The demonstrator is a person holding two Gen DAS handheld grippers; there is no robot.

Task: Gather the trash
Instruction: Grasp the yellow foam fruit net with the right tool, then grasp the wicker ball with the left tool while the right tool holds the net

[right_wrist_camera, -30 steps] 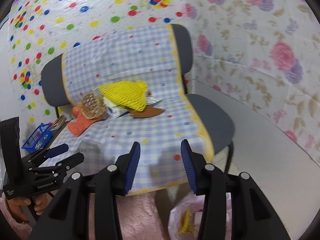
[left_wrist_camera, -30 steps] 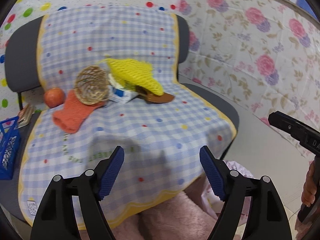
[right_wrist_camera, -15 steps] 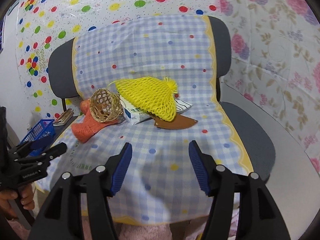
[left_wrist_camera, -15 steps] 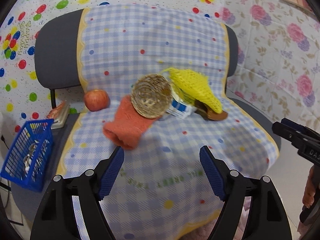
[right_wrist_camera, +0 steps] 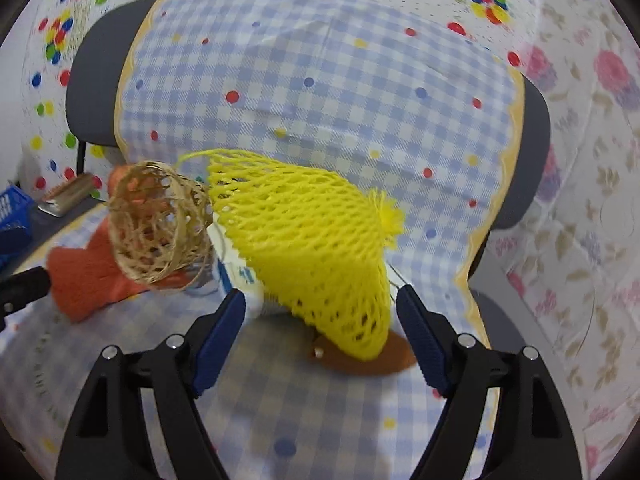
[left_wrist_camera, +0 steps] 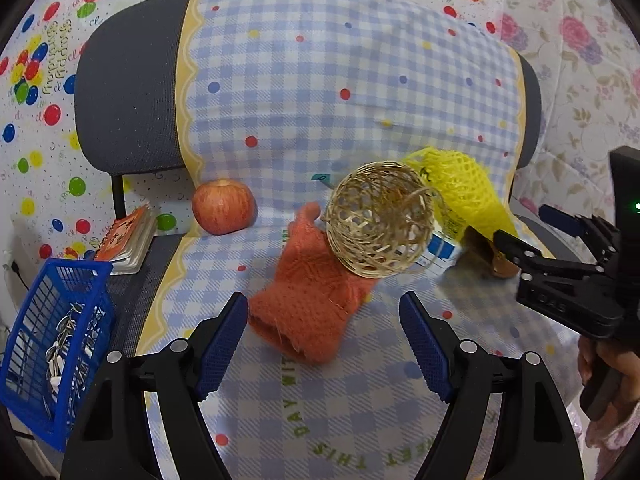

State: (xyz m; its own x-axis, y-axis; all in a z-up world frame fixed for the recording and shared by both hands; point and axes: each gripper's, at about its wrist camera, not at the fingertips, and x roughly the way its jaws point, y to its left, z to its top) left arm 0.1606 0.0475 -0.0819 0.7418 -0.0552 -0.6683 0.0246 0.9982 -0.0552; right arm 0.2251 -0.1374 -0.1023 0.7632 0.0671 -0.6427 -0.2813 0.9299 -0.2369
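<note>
- The left gripper [left_wrist_camera: 323, 334] has its jaws wide apart, with nothing in them, just above the orange knit glove [left_wrist_camera: 310, 304].
- The right gripper [right_wrist_camera: 320, 334] (also wide apart) sits right by the yellow foam net [right_wrist_camera: 308, 240].
- The net lies mid-seat on the checked chair cover [right_wrist_camera: 320, 80], beside a woven wicker ball [right_wrist_camera: 158, 228].
- An apple [left_wrist_camera: 223, 207] sits near the seat's back left corner.

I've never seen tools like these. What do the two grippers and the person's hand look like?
Each gripper, left and right, has angular black arms with silver screws and ribbed blue finger pads. The hand shows bare fingers on a black handle; a pinkish cuff peeks below.
</note>
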